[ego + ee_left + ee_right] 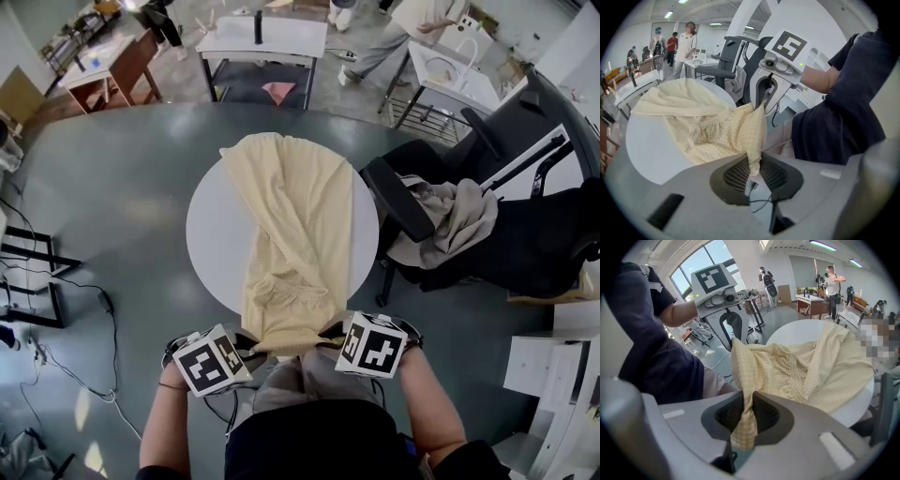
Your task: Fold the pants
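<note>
the left tongs (752,171) and right tongs (746,417) each pinch the yellow pants (291,216), spread ahead on the white surface (211,239).

Head view: from high over the near edge of the round table (211,234), facing steeply down, far enough off to take in the whole top and the floor around it.

Left gripper view: from low at that near edge, close behind the left gripper (753,169), facing across the top toward the far side and partly sideways onto the right gripper (758,105).

Right gripper view: mirrored, low at the same edge, close behind its own jaws, facing across the top.

Shared by all three: the tabletop, the pants (291,216) on it, both grippers.
</note>
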`<state>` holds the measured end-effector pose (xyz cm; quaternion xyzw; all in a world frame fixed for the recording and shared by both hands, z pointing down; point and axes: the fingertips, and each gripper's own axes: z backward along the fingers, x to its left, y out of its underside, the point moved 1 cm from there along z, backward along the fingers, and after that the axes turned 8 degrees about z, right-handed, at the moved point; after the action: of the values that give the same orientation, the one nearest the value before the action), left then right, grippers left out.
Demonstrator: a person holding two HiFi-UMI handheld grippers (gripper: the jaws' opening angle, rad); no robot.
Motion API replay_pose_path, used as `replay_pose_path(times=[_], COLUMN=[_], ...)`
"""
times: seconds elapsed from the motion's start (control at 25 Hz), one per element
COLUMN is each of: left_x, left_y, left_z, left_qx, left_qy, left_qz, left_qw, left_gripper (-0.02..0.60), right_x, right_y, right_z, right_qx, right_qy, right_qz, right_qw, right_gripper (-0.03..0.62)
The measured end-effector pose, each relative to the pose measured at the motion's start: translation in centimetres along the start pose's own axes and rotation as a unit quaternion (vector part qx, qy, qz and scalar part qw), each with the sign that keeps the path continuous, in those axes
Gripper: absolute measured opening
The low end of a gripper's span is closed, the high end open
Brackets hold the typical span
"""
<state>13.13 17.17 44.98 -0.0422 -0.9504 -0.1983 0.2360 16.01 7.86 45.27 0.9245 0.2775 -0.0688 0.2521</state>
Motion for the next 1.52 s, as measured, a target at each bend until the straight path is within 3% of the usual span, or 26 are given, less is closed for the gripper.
replay_pose_path(times=[0.36, 0.72, 0.96, 1.32, 1.52], left_x=[3.2, 8.6, 12.5, 19.0, 21.9], left_y=[-5.8, -10.5, -12.3, -15.9, -16.1], left_z=[3.6, 4.3, 4.4, 3.8, 2.8], left_qx=[-0.028, -0.035, -0.035, -0.051, -0.056], left_qy=[-0.038, -0.068, -0.096, -0.128, -0.148], left_qz=[-0.009, 0.012, 0.035, 0.066, 0.085], left_qw=[0.9988, 0.997, 0.9942, 0.9882, 0.9837], left_gripper=[0.058, 0.058, 0.058, 0.063, 0.071], right_x=[-7.0, -13.5, -17.2, -24.1, -26.8], right_y=[-2.2, -2.3, -2.4, -2.1, -1.9], right_z=[4.6, 5.9, 5.6, 6.0, 5.1], right_qx=[-0.021, -0.024, -0.029, -0.051, -0.052], right_qy=[0.058, 0.055, 0.053, 0.091, 0.106], right_qz=[0.045, 0.052, 0.046, 0.026, 0.01], right_qw=[0.997, 0.997, 0.997, 0.994, 0.993], right_gripper=[0.055, 0.058, 0.058, 0.06, 0.076])
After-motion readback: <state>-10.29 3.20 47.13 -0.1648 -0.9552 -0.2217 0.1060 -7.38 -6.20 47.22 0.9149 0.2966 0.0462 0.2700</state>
